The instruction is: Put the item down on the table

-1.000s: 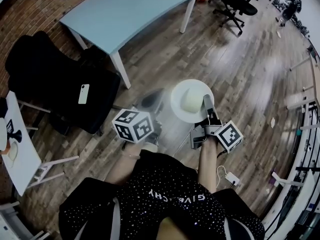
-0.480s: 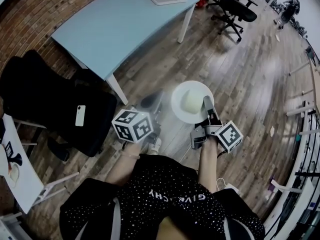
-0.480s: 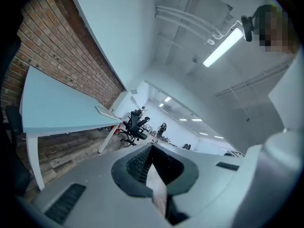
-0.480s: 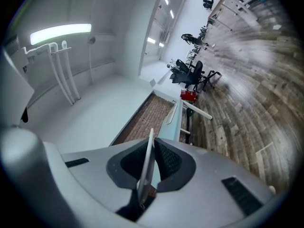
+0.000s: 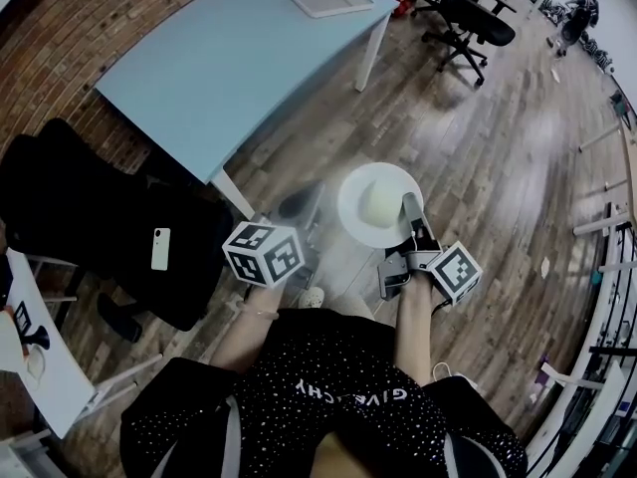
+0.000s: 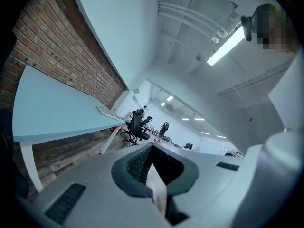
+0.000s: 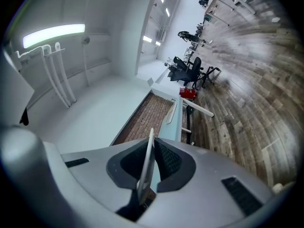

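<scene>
The white plate (image 5: pixel 354 189) is in the air over the wooden floor (image 5: pixel 478 157), at the centre of the head view, with a pale block (image 5: pixel 381 204) lying on it. The right gripper (image 5: pixel 409 207) reaches in from the plate's lower right, and its jaws are pinching the thin rim, which shows edge-on between them in the right gripper view. The left gripper (image 5: pixel 313 207) is at the plate's left side, blurred in the head view. In its own view, its jaws are pressed on a thin white edge, apparently the same rim. The light-blue surface (image 5: pixel 229 58) fills the upper left, apart from the plate, and a flat white tray (image 5: pixel 333 0) lies at its far corner.
</scene>
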